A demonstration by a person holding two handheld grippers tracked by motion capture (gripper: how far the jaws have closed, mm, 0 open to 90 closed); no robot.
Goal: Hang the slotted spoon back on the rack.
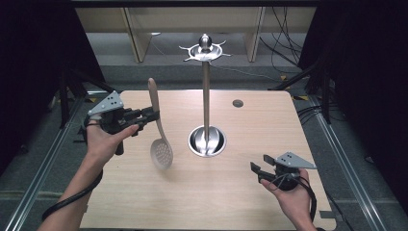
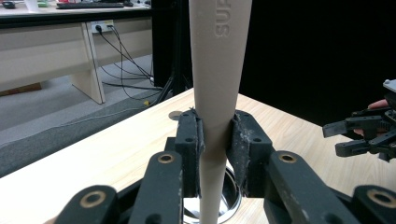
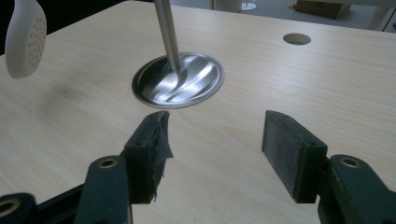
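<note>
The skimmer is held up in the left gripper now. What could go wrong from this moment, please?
1. The left gripper pinches the skimmer on its smooth tapered handle, with the heavy perforated head hanging below in the air. It may slide down or swing in the jaws.
2. The stand is close beside it. A careless swing of the handle could knock the pole or its hook ring.
3. The right gripper is open and away, so it likely cannot catch a slip.
</note>
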